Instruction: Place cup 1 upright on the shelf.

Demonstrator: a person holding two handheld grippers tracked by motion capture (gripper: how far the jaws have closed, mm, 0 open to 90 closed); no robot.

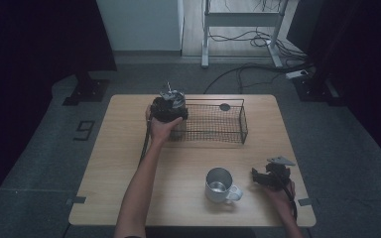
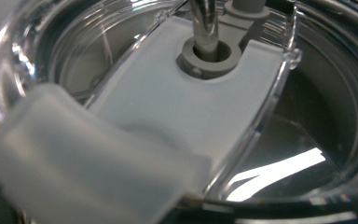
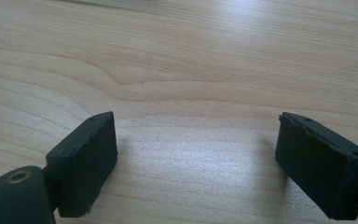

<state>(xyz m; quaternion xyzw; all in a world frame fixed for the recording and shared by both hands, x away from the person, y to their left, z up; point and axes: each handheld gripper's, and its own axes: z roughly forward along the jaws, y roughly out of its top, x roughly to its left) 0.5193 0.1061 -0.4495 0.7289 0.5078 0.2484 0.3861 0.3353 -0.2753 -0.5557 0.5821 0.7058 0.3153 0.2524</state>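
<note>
The step in hand looks like work at the wire basket point(image 1: 244, 130) at the far side of the worktop point(image 1: 124, 163): the left tongs point(image 1: 168, 106) hang at the basket's left end, pointing down into it. Their own camera is pressed close to a clear plastic lid point(image 2: 182, 107) with a frosted white slider and a grey grommet at its top. That lid is right under the left tongs, at or inside the left end of the basket. The jaws are hidden in both views, so I cannot tell whether they clamp the lid or merely stand over it. The right tongs point(image 1: 258, 176) rest low at the near right of the worktop with jaws spread apart and nothing but bare wood between them, just beside the steel mug point(image 1: 219, 186), which stands upright and uncovered. A small dark round thing point(image 1: 224, 106) lies at the basket's far edge. Since the mug has no lid, the next move probably calls for a firm hold on the lid's rim, a straight lift clear of the wire wall, and a carry to the mug, with the right tongs ready to steady its handle.
</note>
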